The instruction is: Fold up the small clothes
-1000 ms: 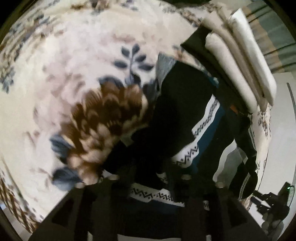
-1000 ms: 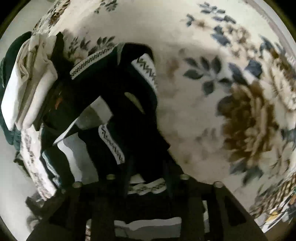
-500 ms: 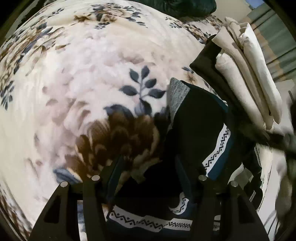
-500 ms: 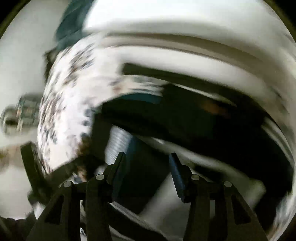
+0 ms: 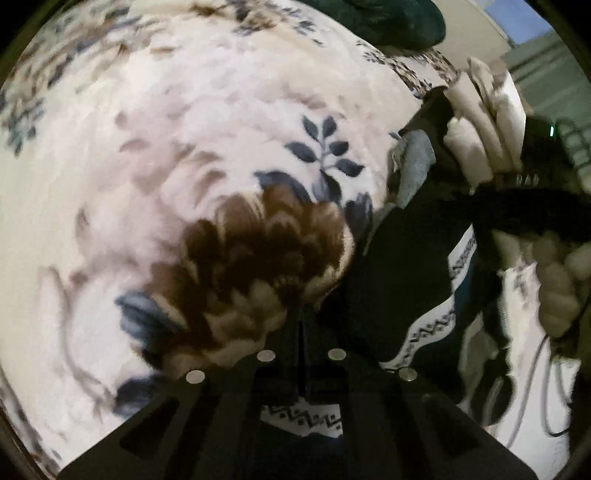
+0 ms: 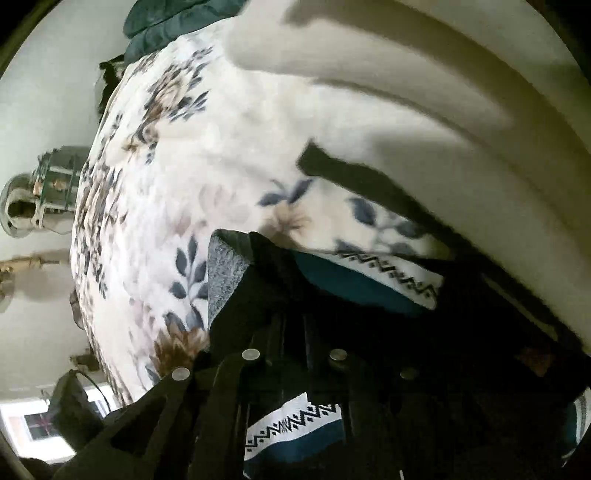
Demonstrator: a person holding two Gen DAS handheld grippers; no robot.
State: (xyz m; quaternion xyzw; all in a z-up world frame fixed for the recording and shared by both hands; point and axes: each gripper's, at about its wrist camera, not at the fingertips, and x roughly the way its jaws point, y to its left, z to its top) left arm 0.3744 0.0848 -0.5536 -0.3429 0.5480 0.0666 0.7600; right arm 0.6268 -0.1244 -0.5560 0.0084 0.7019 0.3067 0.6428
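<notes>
One floral blanket (image 5: 221, 129), dim room, pale wall (image 6: 40, 122)

Free room: we see the floral blanket (image 5: 184, 147) bare and broad to the left of the dark garment (image 5: 406, 266); a gripper could pass there unhindered.

Obstacles: we note cream folded cloths (image 5: 480, 122) stacked at the far right, right against the garment's far edge, closing that side. In the right wrist view we see the same cloths (image 6: 461, 122) arching above the garment (image 6: 369, 332), with only a narrow strip of blanket (image 6: 221, 166) between. A teal cushion (image 5: 388, 18) bounds the far end. A hand (image 5: 554, 280) with cables crowds the right edge.
</notes>
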